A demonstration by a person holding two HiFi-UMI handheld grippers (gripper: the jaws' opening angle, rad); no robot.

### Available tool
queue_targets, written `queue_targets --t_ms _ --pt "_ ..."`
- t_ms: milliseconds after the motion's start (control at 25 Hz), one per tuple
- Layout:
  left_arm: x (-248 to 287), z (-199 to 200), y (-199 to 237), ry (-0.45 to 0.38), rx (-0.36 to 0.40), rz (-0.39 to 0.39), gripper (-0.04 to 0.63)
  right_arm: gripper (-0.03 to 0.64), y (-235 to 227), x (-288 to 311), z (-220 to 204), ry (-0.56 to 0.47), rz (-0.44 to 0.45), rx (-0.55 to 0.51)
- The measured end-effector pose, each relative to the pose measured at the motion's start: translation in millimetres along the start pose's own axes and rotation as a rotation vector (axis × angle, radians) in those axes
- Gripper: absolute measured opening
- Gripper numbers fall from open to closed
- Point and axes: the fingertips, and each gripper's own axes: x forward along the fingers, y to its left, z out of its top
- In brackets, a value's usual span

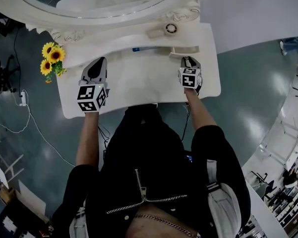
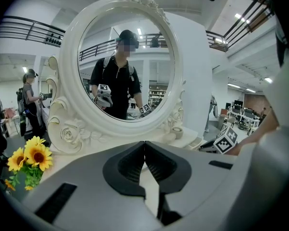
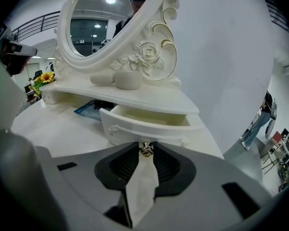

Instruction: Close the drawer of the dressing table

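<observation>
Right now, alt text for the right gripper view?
The right hand-held gripper is closed on the small metal knob of the open white drawer, pulled out from under the upper shelf. Above stand a pale jar and the ornate oval mirror.

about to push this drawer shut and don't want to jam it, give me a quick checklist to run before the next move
1. Drawer open, waiting to be pushed in: ok.
2. Right hand-held gripper closed on the knob: ok.
3. Nothing poking above the drawer's rim: ok.
4. Drawer floor free of things: cannot tell, it is hidden behind the front wall.
5. Blue item on the tabletop lies beside the drawer, apart from it: ok.
6. Left hand-held gripper shut, empty, away from the drawer: ok.
</observation>
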Motion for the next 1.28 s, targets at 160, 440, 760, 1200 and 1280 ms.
queue_targets --t_ms 160,440,760,1200,1280 --pt "1 -1 2 0.002 -0.002 0.008 0.021 0.098 -1 4 5 -0.001 0.005 0.003" --pt "1 -2 8 0.007 -0.009 0.027 0.021 0.100 -2 13 9 0.002 0.019 0.011" --pt "3 -1 15 0.011 -0.010 0.046 0.021 0.100 -4 22 17 -0.002 0.023 0.022" --pt "8 1 21 0.019 -0.012 0.057 0.021 0.100 -6 36 26 -0.013 0.031 0.034" --pt "9 1 22 0.020 -0.012 0.059 0.021 0.100 -6 37 28 -0.013 0.030 0.036"
